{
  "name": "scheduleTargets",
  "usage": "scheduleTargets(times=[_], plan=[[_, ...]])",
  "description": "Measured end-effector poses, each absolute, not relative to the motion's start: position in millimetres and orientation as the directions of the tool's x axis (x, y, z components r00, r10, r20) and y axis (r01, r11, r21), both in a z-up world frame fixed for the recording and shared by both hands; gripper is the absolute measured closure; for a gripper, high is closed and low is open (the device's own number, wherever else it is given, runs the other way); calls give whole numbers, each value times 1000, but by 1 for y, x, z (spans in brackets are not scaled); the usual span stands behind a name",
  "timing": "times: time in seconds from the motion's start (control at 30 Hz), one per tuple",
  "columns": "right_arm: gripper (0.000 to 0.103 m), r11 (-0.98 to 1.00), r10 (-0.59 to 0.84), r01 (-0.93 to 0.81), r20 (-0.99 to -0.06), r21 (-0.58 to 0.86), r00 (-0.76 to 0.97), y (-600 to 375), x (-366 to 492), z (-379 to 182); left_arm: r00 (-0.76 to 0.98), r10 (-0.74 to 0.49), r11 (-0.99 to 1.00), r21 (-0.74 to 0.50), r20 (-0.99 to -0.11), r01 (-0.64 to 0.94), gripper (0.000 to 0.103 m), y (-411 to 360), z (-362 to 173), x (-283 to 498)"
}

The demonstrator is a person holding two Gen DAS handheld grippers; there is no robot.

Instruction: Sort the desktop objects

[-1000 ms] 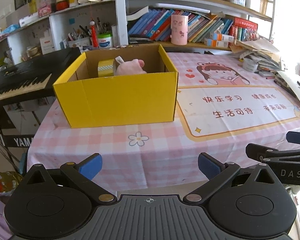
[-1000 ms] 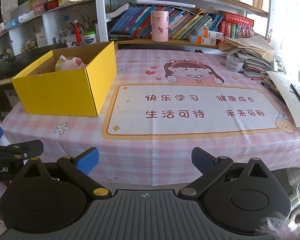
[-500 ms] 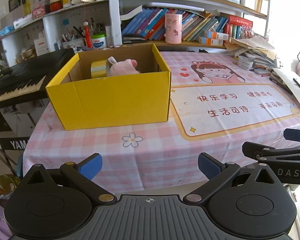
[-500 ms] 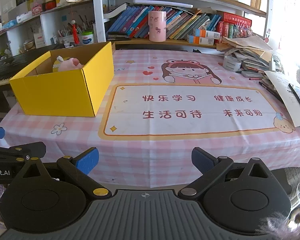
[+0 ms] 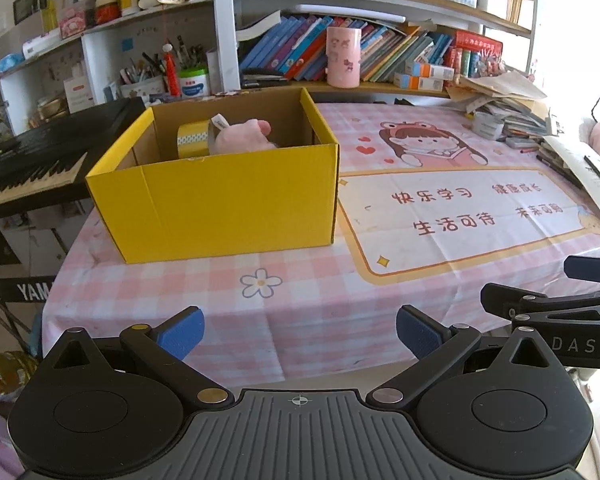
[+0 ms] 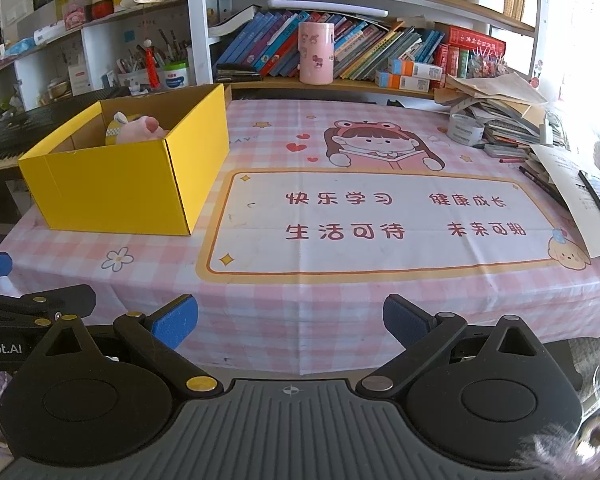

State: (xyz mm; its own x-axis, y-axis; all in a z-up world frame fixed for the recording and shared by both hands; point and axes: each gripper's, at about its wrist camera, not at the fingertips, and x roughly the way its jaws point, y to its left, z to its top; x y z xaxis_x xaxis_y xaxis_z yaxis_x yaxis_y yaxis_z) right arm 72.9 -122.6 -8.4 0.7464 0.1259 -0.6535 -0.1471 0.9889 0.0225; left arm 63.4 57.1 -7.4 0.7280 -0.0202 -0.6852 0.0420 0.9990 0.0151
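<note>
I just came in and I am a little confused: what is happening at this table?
A person is sorting desk items with two handheld grippers. The left gripper and right gripper both hang at the table's near edge, jaws open, holding nothing. The yellow box already contains a pink plush toy and a tape roll.

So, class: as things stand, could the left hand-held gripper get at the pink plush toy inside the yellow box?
Probably yes: the left hand-held gripper is open and empty, and the yellow box has no lid. It would have to come in over the near wall to reach the pink plush toy.
</note>
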Motion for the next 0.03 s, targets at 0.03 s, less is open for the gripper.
scheduleTargets(times=[0.03], plan=[[3, 989, 126, -148, -655, 22, 745, -123, 74, -8, 728, -22, 999, 14, -685, 43, 0, 57, -7, 64]])
